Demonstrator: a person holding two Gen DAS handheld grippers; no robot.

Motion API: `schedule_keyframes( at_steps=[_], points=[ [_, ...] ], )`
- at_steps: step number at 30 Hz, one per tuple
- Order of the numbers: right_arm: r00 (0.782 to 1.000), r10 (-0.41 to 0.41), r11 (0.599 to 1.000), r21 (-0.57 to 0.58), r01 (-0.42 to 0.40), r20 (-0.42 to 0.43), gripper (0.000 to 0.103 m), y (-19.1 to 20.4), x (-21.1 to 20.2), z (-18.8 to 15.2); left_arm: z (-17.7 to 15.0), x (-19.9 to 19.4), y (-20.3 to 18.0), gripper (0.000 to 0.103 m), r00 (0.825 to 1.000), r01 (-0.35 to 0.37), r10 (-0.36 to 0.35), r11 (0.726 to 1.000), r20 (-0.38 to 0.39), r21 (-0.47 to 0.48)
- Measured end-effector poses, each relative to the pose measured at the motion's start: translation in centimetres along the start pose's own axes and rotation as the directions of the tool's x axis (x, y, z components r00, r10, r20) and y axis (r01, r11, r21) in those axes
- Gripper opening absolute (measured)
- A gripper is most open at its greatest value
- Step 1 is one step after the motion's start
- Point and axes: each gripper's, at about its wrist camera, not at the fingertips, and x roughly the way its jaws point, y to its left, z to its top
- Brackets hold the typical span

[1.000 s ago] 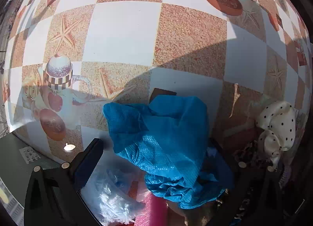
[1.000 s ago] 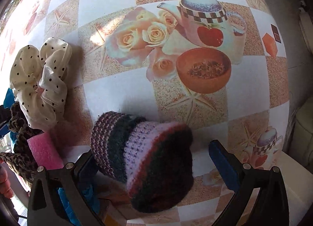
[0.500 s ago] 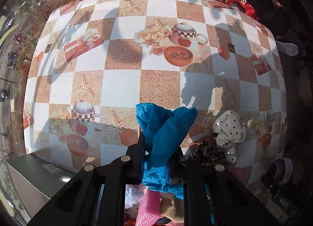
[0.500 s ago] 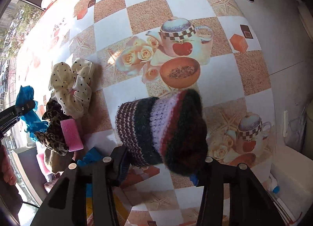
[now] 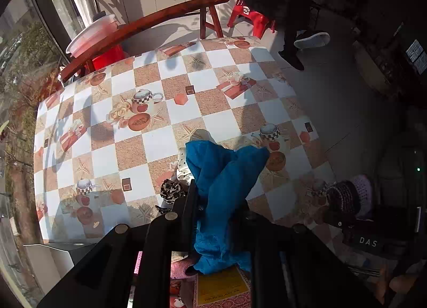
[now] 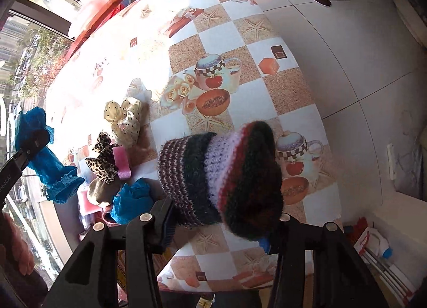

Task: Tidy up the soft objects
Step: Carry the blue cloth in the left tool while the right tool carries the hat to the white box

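1. your left tongs (image 5: 217,210) pinch the blue cloth (image 5: 226,174) above the worktop (image 5: 160,142); carry it high.
2. your right tongs (image 6: 221,224) clamp the striped knit hat (image 6: 221,174), also aloft; keep them apart.

far table (image 5: 165,147) bare, soft pile (image 6: 106,158) near edge

right gripper (image 6: 217,224): jaws clamped on striped knitted hat (image 6: 221,174), held above checkered tablecloth (image 6: 288,94) | left gripper (image 6: 29,147): far left, gripping blue cloth (image 6: 44,164) | on table: polka-dot scrunchie (image 6: 124,118), leopard-print scrunchie (image 6: 102,158), pink sponge (image 6: 121,162), second blue cloth (image 6: 132,200), grouped together
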Motion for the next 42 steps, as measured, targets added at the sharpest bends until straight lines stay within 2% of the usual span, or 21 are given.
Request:
schedule_keyframes(
  at_steps=[3,7,10,13,16,20,22,25,27,30,36,42],
  points=[
    [1.0,-0.01,1.0,-0.015,0.01,0.0,0.05,-1.0,-0.6,-1.4,-1.6,-1.7,-4.2,0.017,1.0,0.007,-0.01,0.992,0.024,0.123],
    [1.0,-0.025,0.999,-0.039,0.025,-0.006,0.05,-2.6,-1.3,-3.4,-4.1,-3.8,-9.2,0.017,0.997,0.064,-0.07,0.959,0.012,0.277],
    [0.999,-0.042,0.996,-0.074,0.041,-0.007,0.05,-3.3,-1.4,-4.9,-6.3,-4.6,-11.8,0.017,0.993,0.111,-0.113,0.928,-0.013,0.357],
    [0.999,-0.04,0.996,-0.081,0.038,-0.025,0.05,-4.1,-1.2,-6.0,-8.4,-4.9,-13.4,0.017,0.986,0.165,-0.159,0.91,-0.048,0.381],
    [0.998,-0.056,0.996,-0.069,0.054,-0.032,0.05,-4.6,-1.1,-7.1,-10.4,-4.9,-14.5,0.017,0.977,0.211,-0.191,0.89,-0.092,0.404],
    [0.999,-0.05,0.998,-0.039,0.05,-0.001,0.05,-4.6,-1.5,-9.1,-13.3,-5.6,-15.2,0.017,0.968,0.25,-0.224,0.839,-0.112,0.484],
    [0.999,-0.05,0.999,-0.015,0.05,-0.009,0.05,-4.3,-0.9,-10.3,-15.0,-5.5,-14.7,0.017,0.966,0.26,-0.222,0.82,-0.135,0.51],
    [0.998,-0.039,0.999,0.017,0.04,-0.043,0.05,-3.1,0.2,-12.9,-17.7,-6.1,-13.1,0.017,0.958,0.286,-0.234,0.806,-0.164,0.519],
    [0.998,-0.024,0.999,0.026,0.026,-0.063,0.05,-1.9,0.7,-14.8,-19.2,-7.0,-11.8,0.017,0.959,0.282,-0.232,0.797,-0.161,0.534],
    [0.997,-0.03,0.999,0.01,0.03,-0.067,0.05,0.3,1.1,-17.1,-20.8,-8.2,-9.9,0.017,0.961,0.277,-0.236,0.797,-0.146,0.537],
    [0.997,-0.012,0.997,-0.074,0.006,-0.077,0.05,4.6,1.4,-20.4,-22.4,-10.1,-5.9,0.017,0.97,0.24,-0.22,0.817,-0.102,0.524],
    [0.997,0.02,0.981,-0.192,-0.033,-0.069,0.05,9.0,1.2,-22.0,-23.1,-11.2,-1.6,0.017,0.979,0.201,-0.194,0.863,-0.063,0.463]
  ],
)
